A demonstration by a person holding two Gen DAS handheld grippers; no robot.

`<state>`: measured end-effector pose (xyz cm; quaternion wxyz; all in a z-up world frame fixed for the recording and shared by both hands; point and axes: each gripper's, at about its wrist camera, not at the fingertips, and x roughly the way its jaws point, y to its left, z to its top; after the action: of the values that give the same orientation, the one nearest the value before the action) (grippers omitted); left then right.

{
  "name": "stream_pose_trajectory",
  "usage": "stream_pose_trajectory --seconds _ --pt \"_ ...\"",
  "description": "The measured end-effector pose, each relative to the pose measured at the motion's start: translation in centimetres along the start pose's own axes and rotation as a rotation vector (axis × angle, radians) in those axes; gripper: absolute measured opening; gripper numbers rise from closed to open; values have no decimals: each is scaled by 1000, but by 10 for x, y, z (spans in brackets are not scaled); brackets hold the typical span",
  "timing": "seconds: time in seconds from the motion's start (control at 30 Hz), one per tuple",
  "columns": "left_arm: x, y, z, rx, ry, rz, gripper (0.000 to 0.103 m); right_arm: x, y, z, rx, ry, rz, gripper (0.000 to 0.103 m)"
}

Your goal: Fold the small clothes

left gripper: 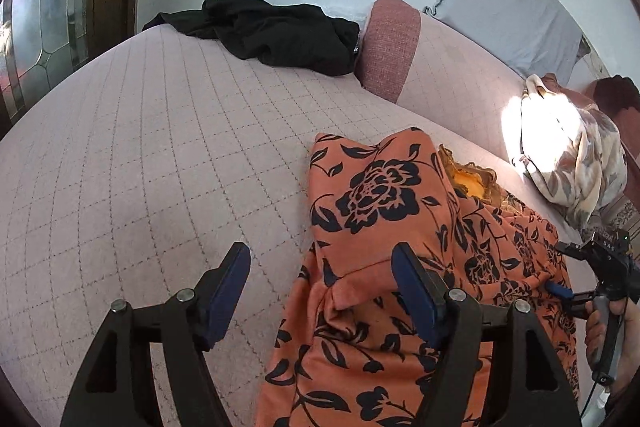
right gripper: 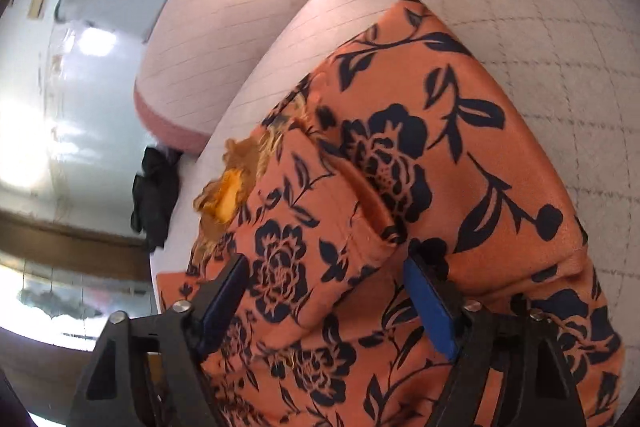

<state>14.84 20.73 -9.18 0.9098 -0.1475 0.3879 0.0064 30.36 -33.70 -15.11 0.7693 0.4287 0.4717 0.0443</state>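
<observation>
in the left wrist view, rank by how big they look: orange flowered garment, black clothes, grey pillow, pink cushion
1. orange flowered garment, though nearest the camera
2. grey pillow
3. black clothes, close to the pillow, unsure
4. pink cushion

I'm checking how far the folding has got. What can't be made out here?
- Orange garment: its near end is cut off by the bottom edge in both views, so the full shape is unknown.
- Yellow lace piece: mostly covered by the garment in both views.
- Cream cloth: washed out by sunlight in the left view.
</observation>
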Motion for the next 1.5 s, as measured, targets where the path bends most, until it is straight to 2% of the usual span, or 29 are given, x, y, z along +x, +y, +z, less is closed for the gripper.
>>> stream_pose_trajectory --seconds 0.03,0.07,0.1,0.13,0.2,0.27,0.33,0.37,0.4,0.47,0.53,0.57,0.7,0.77,0.83,0.9,0.93,0.97,1.03,1.07,1.1,1.13,1.17,1.2,1.3,1.33,1.4,1.43,1.5 --pt "2 2 -2 2 -2 3 74 1 3 0 -16 -18 -21 73" --pt "4 2 -3 4 2 1 74 4 5 1 -36 -24 -45 53" --pt "6 3 -4 6 10 2 74 7 8 2 -58 -12 -60 8" --pt "5 5 -4 4 9 5 74 8 11 1 -72 -11 -78 5" --pt "0 10 -3 -5 -5 3 74 -6 27 -1 -144 -83 -90 5" --pt "-7 13 -2 -13 -25 7 74 -38 48 -10 -255 -199 -124 5" --pt "-10 14 -3 -12 -39 6 74 -69 56 -19 -340 -326 -205 5" --pt "-9 13 -3 -6 -36 9 74 -71 52 -21 -354 -334 -240 9" --pt "-7 11 -2 -2 -29 9 74 -63 45 -21 -361 -284 -271 8" --pt "-4 4 -1 8 -17 3 74 -35 22 -19 -347 -118 -288 9" --pt "-5 -5 3 25 -18 8 74 -32 6 -22 -334 -99 -309 9" --pt "-6 -12 6 37 -22 7 74 -37 0 -21 -303 -109 -275 9" --pt "7 -38 16 142 -18 37 74 -67 -6 -18 -252 -178 -207 41" --pt "27 -47 17 200 23 112 74 -84 3 -15 -260 -233 -174 64" --pt "48 -46 14 228 81 161 74 -92 19 -11 -282 -260 -114 66" --pt "68 -40 10 235 137 234 74 -80 30 -3 -310 -185 7 70" --pt "73 -35 9 215 141 236 76 -68 31 2 -315 -134 48 71" --pt "74 -30 9 190 140 222 78 -49 27 9 -309 -60 63 73" --pt "71 -27 11 162 144 215 79 -14 -4 23 -231 60 -46 70" --pt "67 -27 13 156 145 223 79 -12 -21 27 -159 49 -18 57" --pt "61 -26 15 146 134 225 79 -20 -25 27 -128 19 22 57" --pt "53 -25 18 131 112 205 79 -28 -20 25 -143 4 42 61" --pt "46 -25 20 118 92 182 79 -36 -9 20 -195 -16 42 78" --pt "38 -26 24 107 69 155 79 -40 1 18 -245 -26 54 84" --pt "34 -39 25 152 42 139 79 -38 22 23 -327 -10 106 84" --pt "43 -43 23 173 64 162 79 -32 21 29 -325 -24 99 84" --pt "69 -38 18 173 167 224 79 -12 4 45 -245 -6 19 83" --pt "79 -33 17 150 212 236 79 -4 -8 51 -191 13 38 83" --pt "68 -24 21 79 147 209 79 -17 -2 54 -182 -5 96 84"
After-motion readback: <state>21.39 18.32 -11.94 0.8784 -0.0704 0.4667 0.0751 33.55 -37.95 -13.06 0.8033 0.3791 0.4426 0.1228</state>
